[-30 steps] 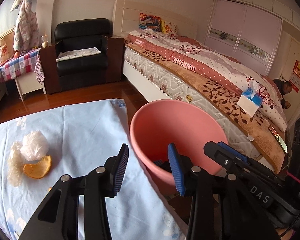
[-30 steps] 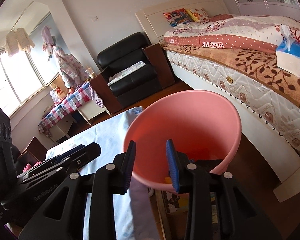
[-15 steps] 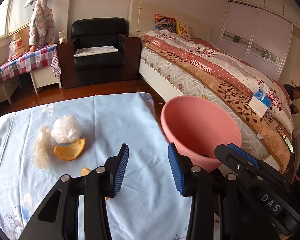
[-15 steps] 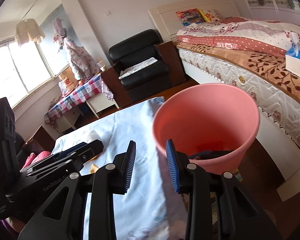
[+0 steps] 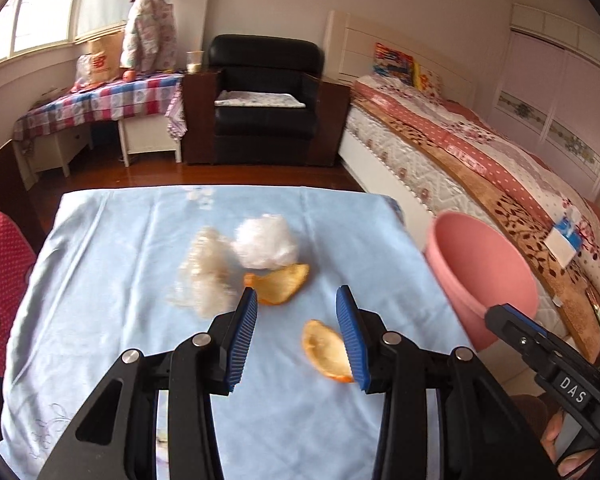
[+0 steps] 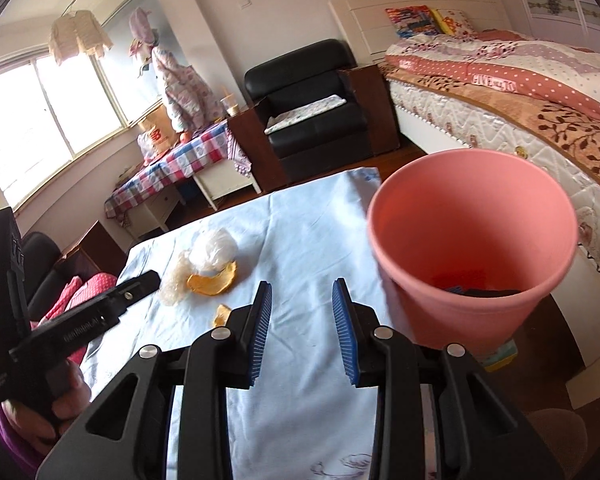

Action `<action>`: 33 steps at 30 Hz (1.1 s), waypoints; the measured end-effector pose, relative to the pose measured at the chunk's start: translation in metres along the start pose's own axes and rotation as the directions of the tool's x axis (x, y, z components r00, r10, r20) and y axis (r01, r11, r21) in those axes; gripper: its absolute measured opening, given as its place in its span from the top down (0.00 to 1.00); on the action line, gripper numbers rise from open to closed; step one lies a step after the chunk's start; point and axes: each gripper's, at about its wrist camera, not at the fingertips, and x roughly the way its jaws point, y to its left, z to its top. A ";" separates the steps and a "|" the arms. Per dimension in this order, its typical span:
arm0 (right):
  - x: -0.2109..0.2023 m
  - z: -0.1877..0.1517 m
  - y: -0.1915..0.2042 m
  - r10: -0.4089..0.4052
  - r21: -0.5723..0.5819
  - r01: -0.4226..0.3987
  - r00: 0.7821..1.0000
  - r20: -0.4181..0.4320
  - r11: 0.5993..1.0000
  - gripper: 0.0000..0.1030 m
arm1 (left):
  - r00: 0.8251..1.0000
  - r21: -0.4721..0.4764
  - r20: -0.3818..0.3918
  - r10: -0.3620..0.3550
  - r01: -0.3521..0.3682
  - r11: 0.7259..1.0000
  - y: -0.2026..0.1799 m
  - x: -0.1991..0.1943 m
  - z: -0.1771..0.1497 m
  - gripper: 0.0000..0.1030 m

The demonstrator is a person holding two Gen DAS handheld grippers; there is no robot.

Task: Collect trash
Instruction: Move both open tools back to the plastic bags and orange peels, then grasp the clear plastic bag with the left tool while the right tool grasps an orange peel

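On the light blue tablecloth (image 5: 120,280) lie a white crumpled plastic ball (image 5: 266,246), a clear crinkled wrapper (image 5: 204,276) and two orange peels, one far (image 5: 280,284) and one near (image 5: 326,352). My left gripper (image 5: 296,334) hovers open over the cloth, the near peel just beside its right finger. My right gripper (image 6: 302,330) is open and empty above the cloth's right part, left of the pink bin (image 6: 472,256). The bin (image 5: 480,276) stands off the table's right edge with dark items at its bottom. The same trash pile (image 6: 204,268) shows in the right wrist view.
A bed (image 5: 480,168) runs along the right behind the bin. A black armchair (image 5: 266,100) and a checked-cloth side table (image 5: 100,100) stand at the far wall. A red dotted cushion (image 5: 4,280) lies left of the table. A hand (image 6: 60,400) holds the left gripper's handle.
Both grippers have swung left, away from over the pink bin and onto the tablecloth. The trash pile now lies ahead of the left gripper. Jaw widths look unchanged.
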 end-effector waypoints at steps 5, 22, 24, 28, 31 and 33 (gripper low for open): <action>0.011 -0.001 0.011 0.024 -0.018 -0.025 0.999 -0.028 1.000 0.69 | 0.998 -0.041 0.013 0.060 -0.059 0.997 0.039 -0.003 -0.002 0.61; 0.049 -0.010 0.029 0.070 -0.049 -0.077 0.990 -0.121 0.996 0.69 | 0.989 -0.197 -0.112 0.091 -0.112 0.974 0.064 0.065 0.012 0.61; 0.051 -0.011 0.029 0.072 -0.049 -0.079 0.989 -0.127 0.996 0.69 | 0.986 -0.202 -0.135 0.100 -0.126 0.971 0.068 0.074 0.011 0.61; 0.057 -0.013 0.030 0.085 -0.039 -0.092 0.985 -0.150 0.995 0.69 | 0.984 -0.186 -0.158 0.079 -0.108 0.976 0.072 0.081 0.005 0.80; 0.060 -0.016 0.036 0.088 -0.049 -0.097 0.982 -0.166 0.994 0.69 | 0.984 -0.157 -0.154 0.085 -0.109 0.982 0.070 0.078 0.004 0.82; 0.061 -0.019 0.042 0.097 -0.058 -0.109 0.980 -0.175 0.992 0.69 | 0.984 -0.161 -0.157 0.079 -0.105 0.981 0.072 0.075 0.002 0.83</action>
